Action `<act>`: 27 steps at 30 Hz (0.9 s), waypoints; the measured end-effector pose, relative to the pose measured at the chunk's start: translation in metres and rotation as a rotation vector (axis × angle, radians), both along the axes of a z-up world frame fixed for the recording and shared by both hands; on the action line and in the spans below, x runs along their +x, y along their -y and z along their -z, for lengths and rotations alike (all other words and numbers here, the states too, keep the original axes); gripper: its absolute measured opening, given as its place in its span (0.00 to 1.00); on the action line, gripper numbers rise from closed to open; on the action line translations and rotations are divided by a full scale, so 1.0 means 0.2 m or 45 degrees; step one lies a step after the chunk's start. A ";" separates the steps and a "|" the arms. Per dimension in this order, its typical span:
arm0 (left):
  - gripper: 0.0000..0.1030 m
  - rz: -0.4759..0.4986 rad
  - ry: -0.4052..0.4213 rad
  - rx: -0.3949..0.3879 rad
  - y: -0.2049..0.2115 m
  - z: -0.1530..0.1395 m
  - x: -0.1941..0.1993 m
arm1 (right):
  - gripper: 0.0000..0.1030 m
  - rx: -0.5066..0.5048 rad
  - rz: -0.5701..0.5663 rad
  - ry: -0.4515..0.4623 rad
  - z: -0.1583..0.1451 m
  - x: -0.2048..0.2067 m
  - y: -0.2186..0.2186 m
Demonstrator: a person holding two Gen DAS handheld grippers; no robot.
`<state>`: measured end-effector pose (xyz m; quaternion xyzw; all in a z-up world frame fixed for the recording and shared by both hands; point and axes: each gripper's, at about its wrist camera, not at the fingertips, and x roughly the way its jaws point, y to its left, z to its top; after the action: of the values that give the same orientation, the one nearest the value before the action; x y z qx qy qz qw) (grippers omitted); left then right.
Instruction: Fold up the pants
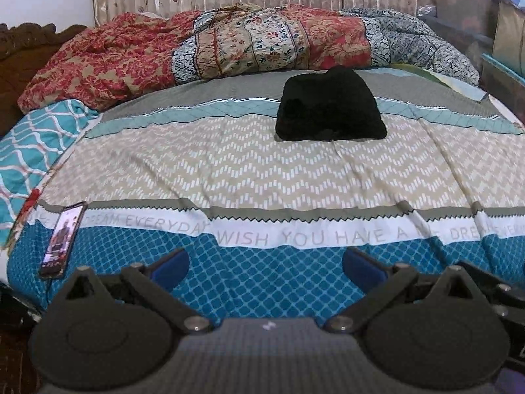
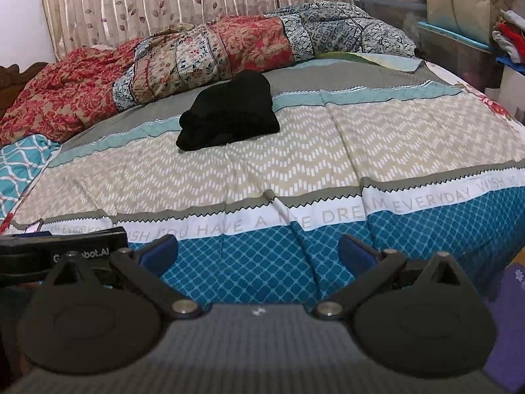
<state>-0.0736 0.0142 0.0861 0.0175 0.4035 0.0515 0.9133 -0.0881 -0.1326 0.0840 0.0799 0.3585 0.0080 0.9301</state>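
Black pants (image 1: pixel 329 106), folded into a thick soft bundle, sit far up the bed on the striped bedsheet (image 1: pixel 229 170) with zigzag, grey and blue bands. In the left wrist view the left gripper (image 1: pixel 265 262) is held low at the near edge of the bed, pointing across it. Its two blue-tipped fingers (image 1: pixel 172 262) are spread wide apart and nothing is between them. The pants are well apart from it, straight ahead and a little to the right. Behind them lies a rumpled red and cream flowered quilt (image 1: pixel 197 52), just beside the bundle's far end. A dark phone with a lit screen (image 1: pixel 62 239) lies on the sheet at the left edge, near the left finger. A teal pillow with white wavy lines (image 1: pixel 29 151) is farther up that side.

From the right wrist view, the right gripper (image 2: pixel 257 251) is also low at the near edge, with its blue fingers (image 2: pixel 356 252) wide apart and holding nothing. Here the pants (image 2: pixel 229 111) look turned, lying ahead and left of the middle, and their bumpy near end shows. This view also shows the black body of the left gripper (image 2: pixel 62 252) at the left, with white letters on it. The phone is almost hidden here. Piled boxes and cloth (image 2: pixel 475 32) stand at the right side of the bed.
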 end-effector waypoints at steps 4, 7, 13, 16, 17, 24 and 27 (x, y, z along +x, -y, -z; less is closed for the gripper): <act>1.00 -0.003 -0.009 0.002 0.00 0.01 0.00 | 1.00 -0.006 -0.024 -0.001 0.00 -0.01 -0.02; 1.00 -0.008 -0.032 0.036 0.02 0.02 0.00 | 1.00 -0.017 -0.024 0.004 0.00 -0.01 -0.01; 1.00 -0.006 -0.063 0.059 0.03 0.04 0.00 | 1.00 0.013 -0.006 -0.028 0.02 0.01 0.01; 1.00 -0.002 -0.089 0.040 0.02 0.05 0.00 | 1.00 0.020 0.004 -0.036 0.02 0.01 0.02; 1.00 -0.004 -0.092 0.039 0.02 0.06 0.00 | 1.00 0.018 0.006 -0.039 0.02 0.01 0.02; 1.00 -0.025 -0.126 0.043 0.00 0.08 0.02 | 1.00 -0.002 0.008 -0.055 0.04 0.03 0.02; 1.00 -0.034 -0.167 0.020 -0.02 0.10 0.04 | 1.00 -0.005 0.004 -0.059 0.05 0.03 0.02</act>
<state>-0.0661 0.0179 0.0655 0.0226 0.4625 0.0654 0.8839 -0.0816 -0.1371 0.0749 0.0788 0.3797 0.0042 0.9218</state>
